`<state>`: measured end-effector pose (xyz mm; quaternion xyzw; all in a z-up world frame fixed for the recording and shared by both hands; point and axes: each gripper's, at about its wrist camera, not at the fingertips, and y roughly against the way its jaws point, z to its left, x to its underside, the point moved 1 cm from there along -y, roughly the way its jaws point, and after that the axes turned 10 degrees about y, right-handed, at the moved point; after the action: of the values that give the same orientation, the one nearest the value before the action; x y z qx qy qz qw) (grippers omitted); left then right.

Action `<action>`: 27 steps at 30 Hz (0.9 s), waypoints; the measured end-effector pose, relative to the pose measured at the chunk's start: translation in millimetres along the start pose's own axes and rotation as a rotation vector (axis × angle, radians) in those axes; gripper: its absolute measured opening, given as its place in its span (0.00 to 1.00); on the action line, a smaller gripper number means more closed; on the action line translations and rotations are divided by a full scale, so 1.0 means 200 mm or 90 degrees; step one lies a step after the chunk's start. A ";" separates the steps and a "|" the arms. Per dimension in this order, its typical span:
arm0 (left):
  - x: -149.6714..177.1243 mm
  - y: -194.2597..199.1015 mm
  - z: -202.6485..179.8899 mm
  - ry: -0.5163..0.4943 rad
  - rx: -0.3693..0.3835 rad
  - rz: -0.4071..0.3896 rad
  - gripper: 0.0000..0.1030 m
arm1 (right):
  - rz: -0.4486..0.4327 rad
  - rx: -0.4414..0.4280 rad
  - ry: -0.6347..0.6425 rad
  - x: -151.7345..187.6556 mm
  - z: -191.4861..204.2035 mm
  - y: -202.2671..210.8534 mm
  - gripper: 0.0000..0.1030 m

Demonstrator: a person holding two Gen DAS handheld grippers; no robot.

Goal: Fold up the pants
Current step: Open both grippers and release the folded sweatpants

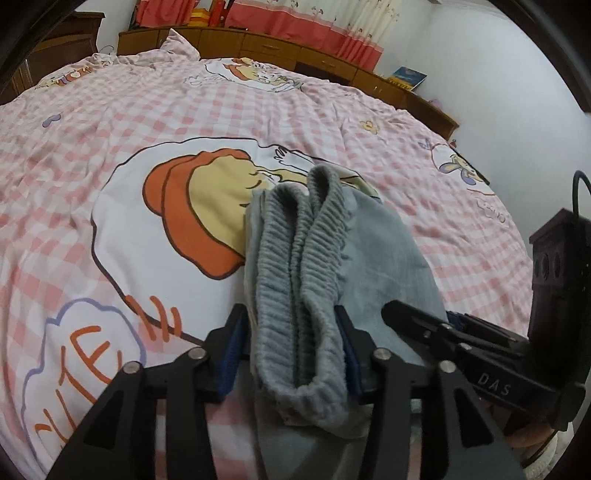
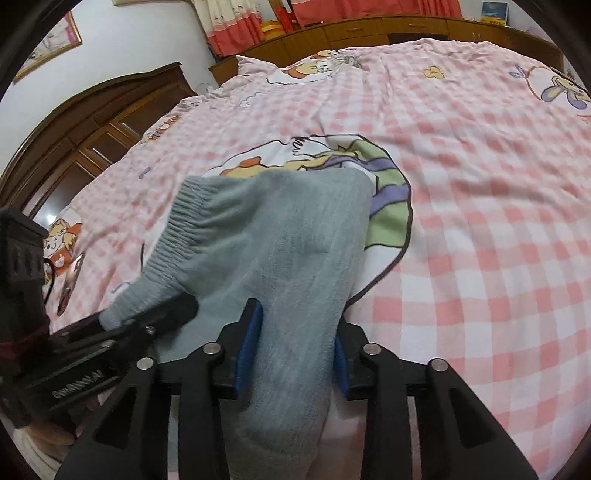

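Pants: one grey pair (image 1: 295, 258), bunched and folded over on itself, lying on the bed near its near edge, over the large cartoon print on the cover. One end runs back between both tongs.
Waistband: ribbed elastic (image 1: 317, 206), doubled into two ridges side by side in the left wrist view; in the right wrist view it (image 2: 173, 236) sits at the left side of the pile.
Left tongs: one pair (image 1: 291, 350), both blue pads pressed against the ribbed waistband, clamped on the pants.
Right tongs: one pair (image 2: 291, 354), blue pads on either side of the smooth grey cloth, clamped on the pants just beside the left tongs.
Tongs together: two in all, side by side and close; the right pair shows at the right edge of the left view (image 1: 443, 332), the left pair at the left edge of the right view (image 2: 122, 332).
Bed: one, with a pink-and-white checked cover (image 1: 110, 129) (image 2: 480, 221) printed with several cartoon figures; its far side is rumpled.
Cabinets: a low wooden row (image 1: 258, 44) behind the far edge of the bed.
Curtains: red and white (image 1: 332, 22), hanging above the cabinets.
Wardrobe: one dark wooden piece (image 2: 85, 129) beyond the bed's left edge.
Book: one blue book (image 1: 408, 77) on the cabinets at the right.
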<state>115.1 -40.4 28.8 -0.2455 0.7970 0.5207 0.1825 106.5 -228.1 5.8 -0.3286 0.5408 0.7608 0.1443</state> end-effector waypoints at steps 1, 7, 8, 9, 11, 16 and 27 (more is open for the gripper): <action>0.00 0.01 0.00 -0.001 -0.002 0.001 0.48 | 0.003 0.007 0.002 0.00 0.00 0.01 0.39; -0.01 0.12 -0.04 -0.018 -0.025 -0.010 0.51 | 0.001 0.055 0.028 -0.02 0.06 0.10 0.42; -0.01 0.14 -0.04 -0.020 -0.030 -0.013 0.53 | -0.002 0.059 0.029 -0.02 0.07 0.12 0.42; 0.00 0.17 -0.05 -0.023 -0.039 -0.019 0.56 | -0.008 0.063 0.029 -0.01 0.08 0.15 0.43; 0.00 0.22 -0.06 -0.025 -0.042 -0.026 0.57 | -0.023 0.068 0.026 0.01 0.09 0.22 0.46; 0.04 0.31 -0.10 -0.035 -0.052 -0.028 0.66 | -0.043 0.082 0.021 0.05 0.13 0.36 0.55; 0.20 0.38 -0.16 -0.049 -0.085 -0.014 0.75 | -0.052 0.111 0.019 0.19 0.19 0.49 0.59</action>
<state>36.8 -52.9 75.8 -0.2454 0.7500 0.5801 0.2019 8.9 -235.4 59.2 -0.3476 0.5932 0.6994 0.1953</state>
